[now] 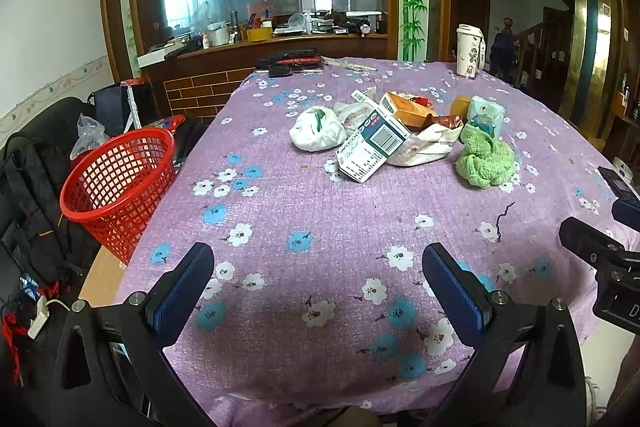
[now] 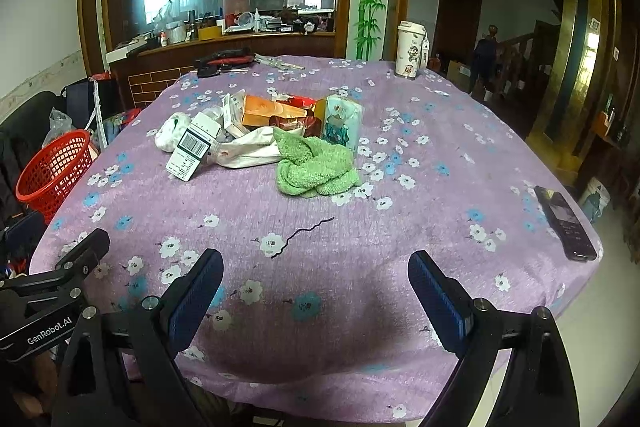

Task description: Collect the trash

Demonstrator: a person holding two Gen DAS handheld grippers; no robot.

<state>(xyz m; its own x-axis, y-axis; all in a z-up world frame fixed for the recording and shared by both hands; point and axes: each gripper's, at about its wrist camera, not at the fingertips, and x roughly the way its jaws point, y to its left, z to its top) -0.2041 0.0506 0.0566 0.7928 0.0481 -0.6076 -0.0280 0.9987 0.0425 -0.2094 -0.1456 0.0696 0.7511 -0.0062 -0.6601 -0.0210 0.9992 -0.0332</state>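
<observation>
A pile of trash lies mid-table on the purple flowered cloth [image 1: 320,211]: a white barcode carton [image 1: 370,147] [image 2: 190,149], a crumpled white bag [image 1: 318,129], an orange box [image 1: 408,109] [image 2: 268,111], a white cloth pouch [image 2: 252,147], a tissue pack [image 2: 342,123] and a green towel [image 1: 486,159] [image 2: 314,167]. A red mesh basket [image 1: 116,183] [image 2: 54,171] stands off the table's left edge. My left gripper [image 1: 318,267] is open and empty above the near cloth. My right gripper [image 2: 316,273] is open and empty, also short of the pile.
A white lidded cup [image 1: 469,51] [image 2: 409,50] stands at the far edge. A black remote [image 2: 566,223] lies at the right edge. Dark items [image 1: 294,62] lie at the far left of the table. Black bags [image 1: 36,187] sit left of the basket.
</observation>
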